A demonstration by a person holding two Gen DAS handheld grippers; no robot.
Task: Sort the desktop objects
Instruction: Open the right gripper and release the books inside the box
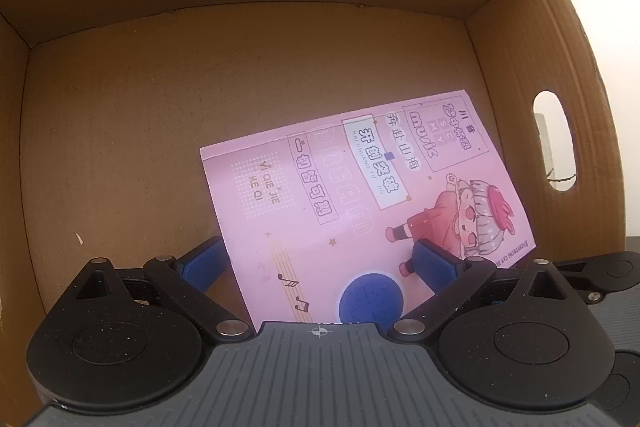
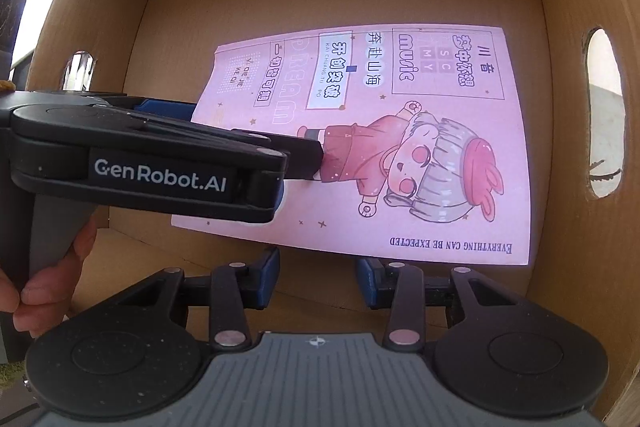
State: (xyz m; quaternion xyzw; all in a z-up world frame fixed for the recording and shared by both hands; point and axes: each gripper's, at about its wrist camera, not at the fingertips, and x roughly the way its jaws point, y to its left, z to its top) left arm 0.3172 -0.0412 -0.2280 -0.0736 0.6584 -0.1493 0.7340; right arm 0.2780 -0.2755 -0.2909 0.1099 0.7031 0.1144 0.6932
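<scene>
Left tool (image 1: 320, 267) hanging wide over pink booklet (image 1: 360, 195) lying flat in cardboard box (image 1: 160, 107), right tool (image 2: 318, 281) gaping half-wide, gripping nothing, bare box floor to booklet's left.

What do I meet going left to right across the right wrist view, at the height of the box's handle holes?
Left handle hole → left hand-held gripper reaching in over the notebook's left part → pink notebook lying flat on the box floor → right wall of the cardboard box → right handle hole.
</scene>
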